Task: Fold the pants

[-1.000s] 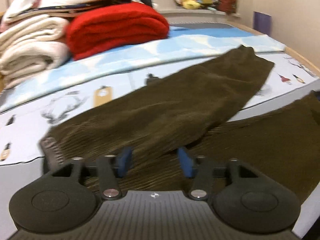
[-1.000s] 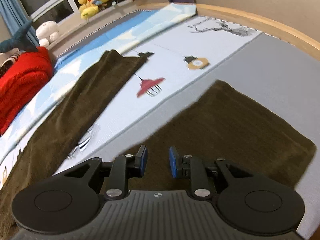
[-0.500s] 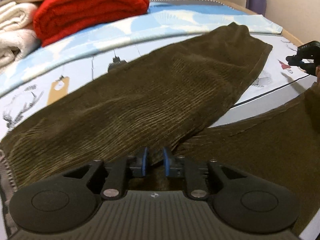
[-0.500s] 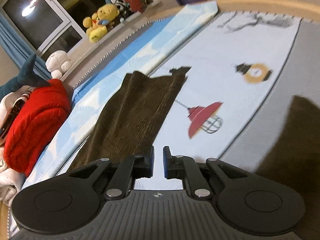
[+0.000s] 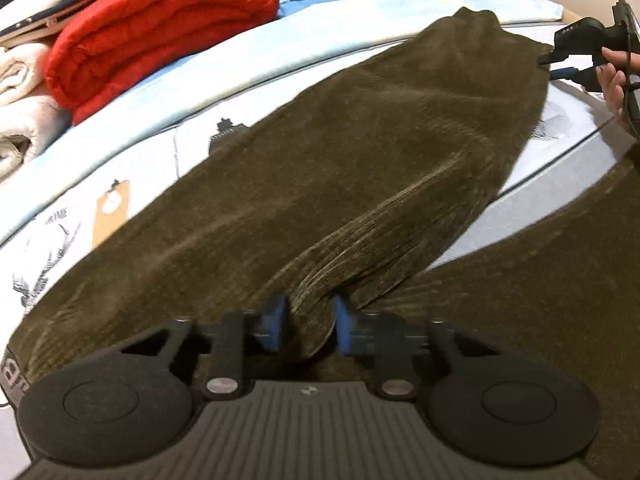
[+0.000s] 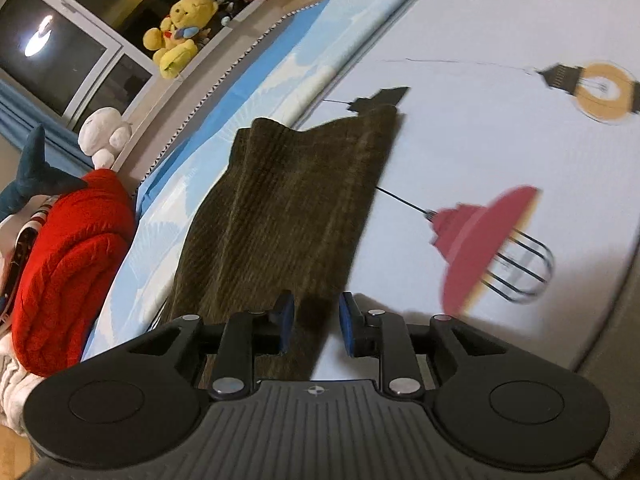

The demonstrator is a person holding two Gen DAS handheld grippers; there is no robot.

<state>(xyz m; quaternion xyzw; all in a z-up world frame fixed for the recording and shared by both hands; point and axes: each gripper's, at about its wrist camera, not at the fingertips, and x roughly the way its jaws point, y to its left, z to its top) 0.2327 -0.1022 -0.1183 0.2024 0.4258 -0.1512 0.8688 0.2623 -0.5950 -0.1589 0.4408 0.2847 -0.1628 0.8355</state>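
Observation:
Dark olive corduroy pants (image 5: 360, 140) lie spread on the bed, one leg running to the far right, the other (image 5: 540, 280) along the near right. My left gripper (image 5: 310, 328) is closing where the legs meet. A raised ridge of cloth fills the gap between its blue pads (image 5: 276, 328). My right gripper (image 6: 316, 320) sits low over the far leg (image 6: 288, 200) near its hem. Its jaws are opening, with the leg's side edge lying flat between them. In the left wrist view the right gripper (image 5: 550, 66) shows at the hem, held by a hand (image 5: 612, 76).
A folded red blanket (image 5: 160, 28) and white blankets (image 5: 20, 100) are stacked at the bed's far left. The sheet (image 6: 480, 140) is white and blue with lamp prints. Plush toys (image 6: 176, 40) sit on the ledge under a dark window.
The left gripper has dropped closer to the pants and pinched up a ridge of cloth. The right gripper swung from the near leg over to the far leg's hem, and its jaws narrowed, then widened.

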